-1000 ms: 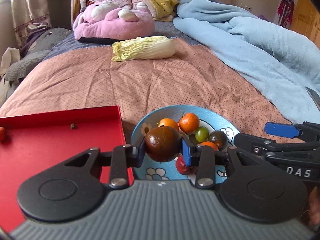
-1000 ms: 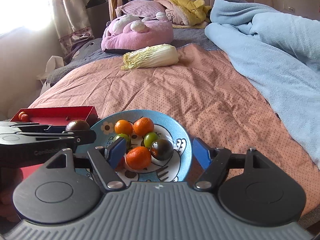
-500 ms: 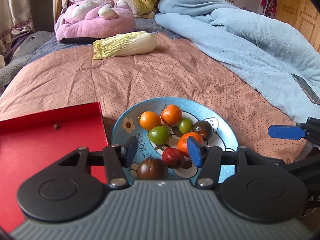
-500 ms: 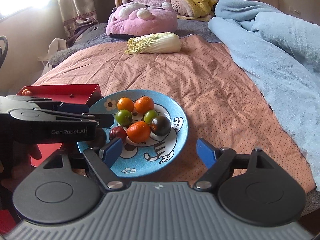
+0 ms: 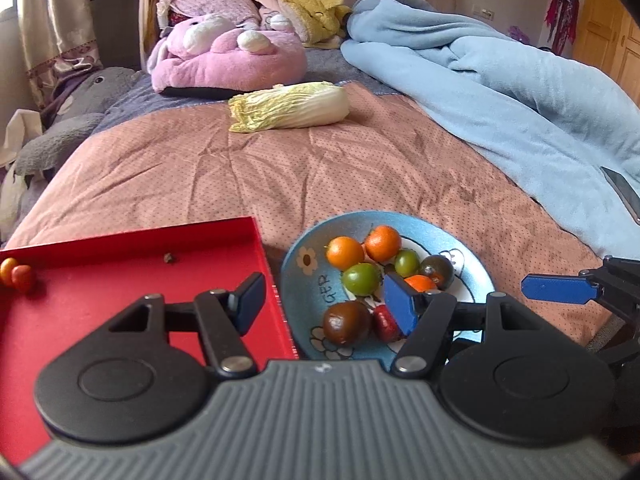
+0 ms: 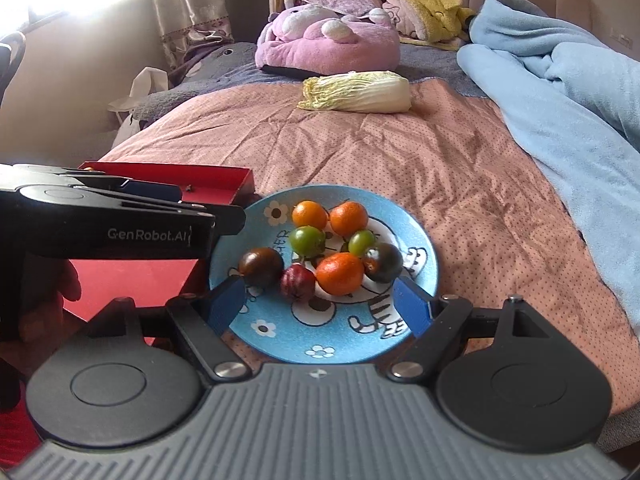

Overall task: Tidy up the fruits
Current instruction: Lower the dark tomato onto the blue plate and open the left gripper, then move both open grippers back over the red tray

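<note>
Over the left gripper (image 5: 326, 304) first: its fingers are spread wide with nothing between them, straddling the seam where the red tray (image 5: 132, 240) meets the blue plate (image 5: 424, 222). A dark brown fruit (image 5: 346, 322) sits on the plate's near edge beside a small red one (image 5: 385, 320). Two little fruits (image 5: 16, 274) wait in the tray's far left corner, so I'd guess those come next. The trick there will be to swing left, centre the fingers on one fruit only, and close gently, since these look soft and ready to roll.

Now the right gripper (image 6: 318, 304): also wide apart and empty, its blue pads hanging over the plate's near half, either side of the pile. The orange fruit (image 6: 340, 273) and a dark tomato (image 6: 383, 262) lie just ahead of it, untouched. The other gripper crosses on the left, above the tray. Best to keep this one clear of that traffic.
</note>
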